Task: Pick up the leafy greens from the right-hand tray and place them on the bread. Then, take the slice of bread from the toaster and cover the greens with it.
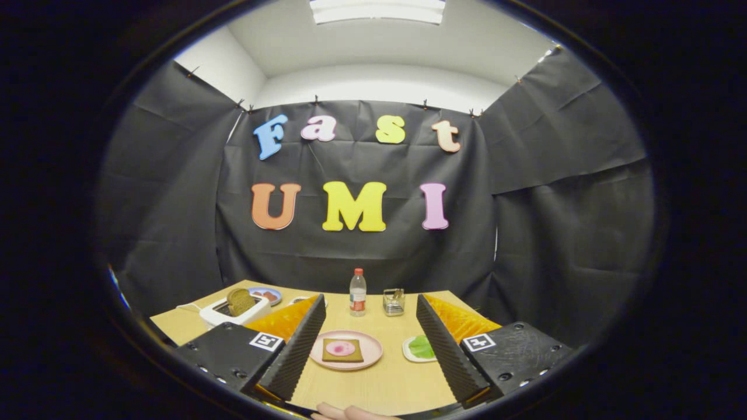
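Black-draped booth; wooden table (pixel 373 382); jaws wide apart.

A pale wooden table (pixel 373 382) carries a pink plate (pixel 369 356) with brown bread (pixel 327 353) topped by a pink round slice (pixel 340 348). Green leaves (pixel 422 347) lie on a white tray (pixel 407 350). The toaster (pixel 219 315) looks white, holding dark bread (pixel 240 301).

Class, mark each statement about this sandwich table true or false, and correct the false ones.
1. The hand-held gripper is open, holding nothing. True.
2. The leafy greens already lie on the bread. False: they sit on their small tray.
3. A slice of bread stands in the toaster. True.
4. The pink plate is bare. False: it holds bread topped with a pink slice.
5. The bottle lies on its side. False: it stands upright.
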Available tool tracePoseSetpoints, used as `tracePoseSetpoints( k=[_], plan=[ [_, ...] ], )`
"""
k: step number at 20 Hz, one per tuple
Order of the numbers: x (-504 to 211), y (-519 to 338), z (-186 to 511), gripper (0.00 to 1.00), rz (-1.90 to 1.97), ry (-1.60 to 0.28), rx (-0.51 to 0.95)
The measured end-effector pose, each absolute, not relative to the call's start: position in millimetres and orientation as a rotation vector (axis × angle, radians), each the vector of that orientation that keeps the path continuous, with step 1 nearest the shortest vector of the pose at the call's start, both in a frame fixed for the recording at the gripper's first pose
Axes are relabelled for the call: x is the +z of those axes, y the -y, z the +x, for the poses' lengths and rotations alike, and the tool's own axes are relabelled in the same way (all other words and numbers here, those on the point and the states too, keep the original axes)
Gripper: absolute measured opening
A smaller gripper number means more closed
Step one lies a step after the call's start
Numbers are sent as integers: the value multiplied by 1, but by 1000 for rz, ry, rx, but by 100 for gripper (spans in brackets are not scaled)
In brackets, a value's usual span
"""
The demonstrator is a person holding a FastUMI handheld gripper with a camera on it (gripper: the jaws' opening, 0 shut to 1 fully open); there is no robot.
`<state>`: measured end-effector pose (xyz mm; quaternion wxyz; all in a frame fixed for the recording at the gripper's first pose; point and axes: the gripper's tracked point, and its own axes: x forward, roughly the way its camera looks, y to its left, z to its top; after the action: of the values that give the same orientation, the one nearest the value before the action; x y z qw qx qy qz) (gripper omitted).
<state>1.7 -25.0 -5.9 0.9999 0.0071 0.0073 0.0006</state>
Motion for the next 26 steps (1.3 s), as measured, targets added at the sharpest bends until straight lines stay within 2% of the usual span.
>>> tracePoseSetpoints(
  k=[13, 21, 26],
  plan=[
    [-33, 40, 33, 96, 31, -35, 26],
    [-73, 97, 88, 96, -33, -88, -32],
    [-87, 131, 136, 96, 29, -132, -19]
  ],
)
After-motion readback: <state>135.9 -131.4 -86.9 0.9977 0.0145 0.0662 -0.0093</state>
